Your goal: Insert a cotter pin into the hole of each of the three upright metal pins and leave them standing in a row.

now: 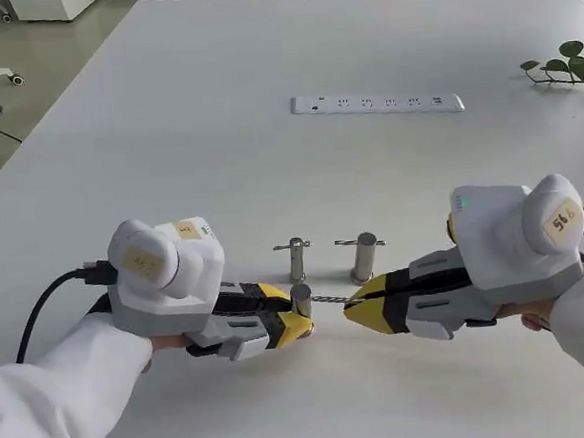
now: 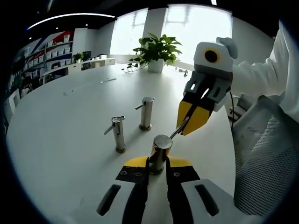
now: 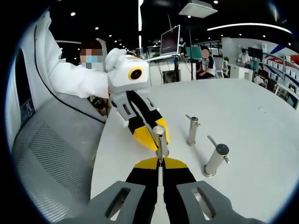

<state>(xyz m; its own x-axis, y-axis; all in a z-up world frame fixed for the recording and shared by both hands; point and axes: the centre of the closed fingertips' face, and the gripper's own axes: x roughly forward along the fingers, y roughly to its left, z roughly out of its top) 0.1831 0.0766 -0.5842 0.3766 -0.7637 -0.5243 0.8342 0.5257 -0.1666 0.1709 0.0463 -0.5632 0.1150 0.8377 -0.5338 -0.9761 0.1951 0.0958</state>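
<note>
Three upright metal pins stand on the white table [image 1: 268,161]. The nearest pin [image 1: 301,301] [image 2: 159,154] [image 3: 160,140] is held by my left gripper [image 1: 297,324] [image 2: 158,163], which is shut on its body. My right gripper [image 1: 350,308] [image 3: 160,161] [image 2: 186,125] is shut on a thin cotter pin [image 1: 330,300] [image 2: 176,130], whose tip meets the top of that pin. Behind stand two other pins [image 1: 297,259] [image 1: 364,256], each with a cotter pin through its head; they also show in the left gripper view [image 2: 117,134] [image 2: 146,113] and the right gripper view [image 3: 192,130] [image 3: 216,159].
A white power strip [image 1: 376,104] lies further back on the table. A green plant [image 1: 565,65] sits at the far right edge. A black cable [image 1: 47,296] trails from the left gripper. A mesh chair [image 3: 51,158] stands beside the table.
</note>
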